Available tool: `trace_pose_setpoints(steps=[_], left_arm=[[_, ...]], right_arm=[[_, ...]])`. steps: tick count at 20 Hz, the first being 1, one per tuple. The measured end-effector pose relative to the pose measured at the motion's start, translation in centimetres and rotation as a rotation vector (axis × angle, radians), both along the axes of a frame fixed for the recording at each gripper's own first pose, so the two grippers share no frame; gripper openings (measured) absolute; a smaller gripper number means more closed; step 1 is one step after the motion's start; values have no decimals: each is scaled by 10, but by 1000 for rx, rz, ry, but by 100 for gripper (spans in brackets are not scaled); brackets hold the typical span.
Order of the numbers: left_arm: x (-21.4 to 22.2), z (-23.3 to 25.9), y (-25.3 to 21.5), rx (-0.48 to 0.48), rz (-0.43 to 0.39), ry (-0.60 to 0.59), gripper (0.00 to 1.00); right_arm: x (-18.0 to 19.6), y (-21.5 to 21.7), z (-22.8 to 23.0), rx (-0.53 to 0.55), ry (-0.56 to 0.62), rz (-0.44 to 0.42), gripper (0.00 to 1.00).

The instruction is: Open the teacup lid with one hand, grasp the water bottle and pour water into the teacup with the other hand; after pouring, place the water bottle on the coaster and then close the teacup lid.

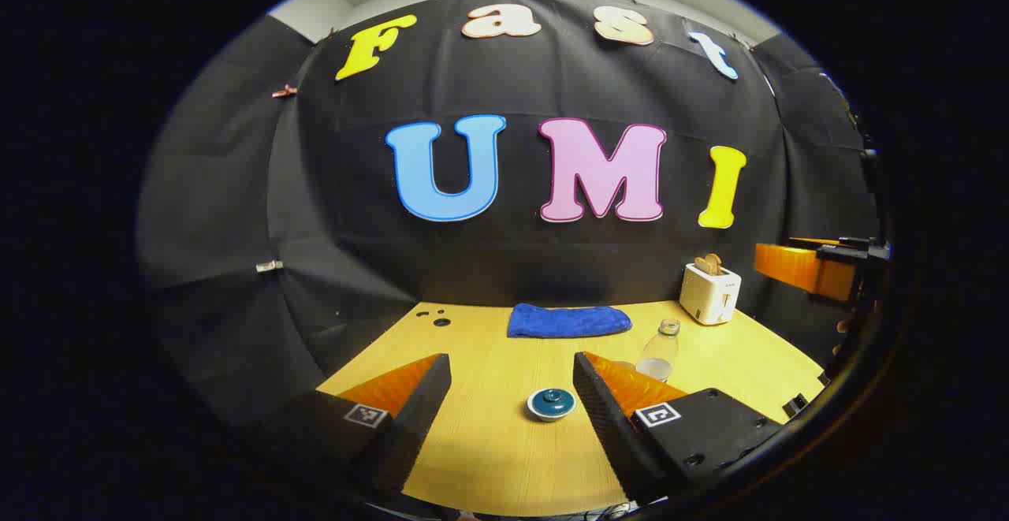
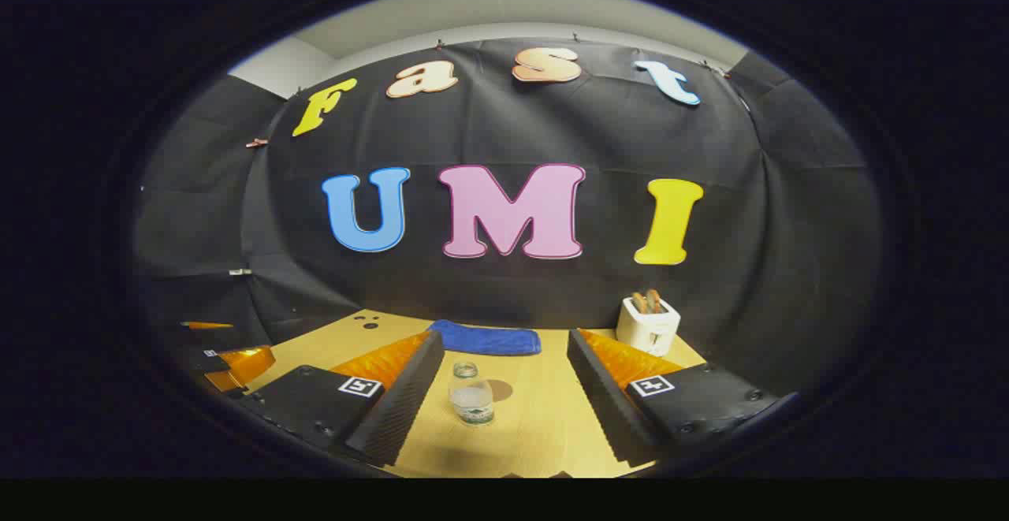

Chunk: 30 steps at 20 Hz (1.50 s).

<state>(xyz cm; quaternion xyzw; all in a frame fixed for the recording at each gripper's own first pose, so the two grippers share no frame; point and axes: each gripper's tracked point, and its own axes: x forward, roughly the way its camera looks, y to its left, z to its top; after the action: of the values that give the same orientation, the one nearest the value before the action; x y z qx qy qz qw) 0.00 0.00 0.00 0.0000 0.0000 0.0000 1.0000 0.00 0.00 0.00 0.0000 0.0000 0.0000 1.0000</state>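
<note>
Left gripper view: left gripper [image 1: 512,383], jaws wide apart and empty, lines up on lidded teacup [image 1: 551,404], which sits low on wooden table [image 1: 489,458] just ahead, between fingers. Water bottle [image 1: 659,351] stands upright beyond teacup, to its right; blue cloth [image 1: 567,321] and toaster [image 1: 709,292] farther back near black cloth wall. Right gripper view: right gripper [image 2: 504,379], jaws likewise apart, frames same bottle [image 2: 470,395], long axis vertical, coaster [image 2: 499,388] just behind it. Likely split: left takes lid, right takes bottle.
</note>
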Motion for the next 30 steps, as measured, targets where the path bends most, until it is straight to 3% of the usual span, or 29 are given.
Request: trace_pose_setpoints(steps=[8,15,24,30], left_arm=[[21,11,-7,-1,41,-20,98],[59,-20,-14,-19,19,44,98],[140,-111,-40,31,-72,161,98],[185,-174,-53,96,-120,191,84]], right_arm=[[33,6,-6,7,21,93,98],[49,-3,-24,-11,51,104,98],[53,-8,-92,-16,132,106,98],[64,-4,-148,18,203,74,98]])
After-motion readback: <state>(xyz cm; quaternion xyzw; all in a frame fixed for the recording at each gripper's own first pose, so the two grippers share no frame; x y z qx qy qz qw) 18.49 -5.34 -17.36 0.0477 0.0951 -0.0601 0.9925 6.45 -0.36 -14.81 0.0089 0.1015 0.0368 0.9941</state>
